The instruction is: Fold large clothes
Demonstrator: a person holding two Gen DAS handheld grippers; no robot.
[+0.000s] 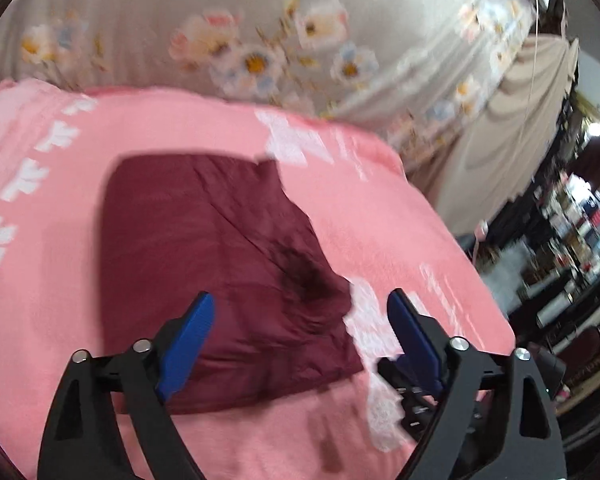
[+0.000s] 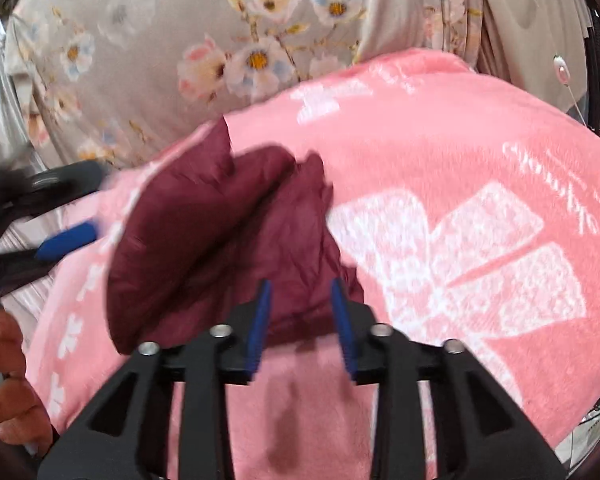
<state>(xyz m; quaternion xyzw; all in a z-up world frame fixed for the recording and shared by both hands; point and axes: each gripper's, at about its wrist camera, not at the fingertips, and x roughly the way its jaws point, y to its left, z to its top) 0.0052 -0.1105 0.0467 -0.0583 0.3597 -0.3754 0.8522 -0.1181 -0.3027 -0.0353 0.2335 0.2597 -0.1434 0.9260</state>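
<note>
A dark maroon garment lies folded into a rough rectangle on a pink blanket with white bow prints. My left gripper hovers over the garment's near edge, blue fingers spread wide with nothing gripped. In the right wrist view the same garment looks rumpled, with a raised fold at its far end. My right gripper sits at its near right corner, jaws partly apart, pads not pressing the cloth. The left gripper's blue finger shows at the left edge, above a person's hand.
The pink blanket rests on a grey floral bedsheet. Beige fabric hangs at the bed's right side, and cluttered shelves stand beyond it. A white cord with a small pink switch hangs at the far right.
</note>
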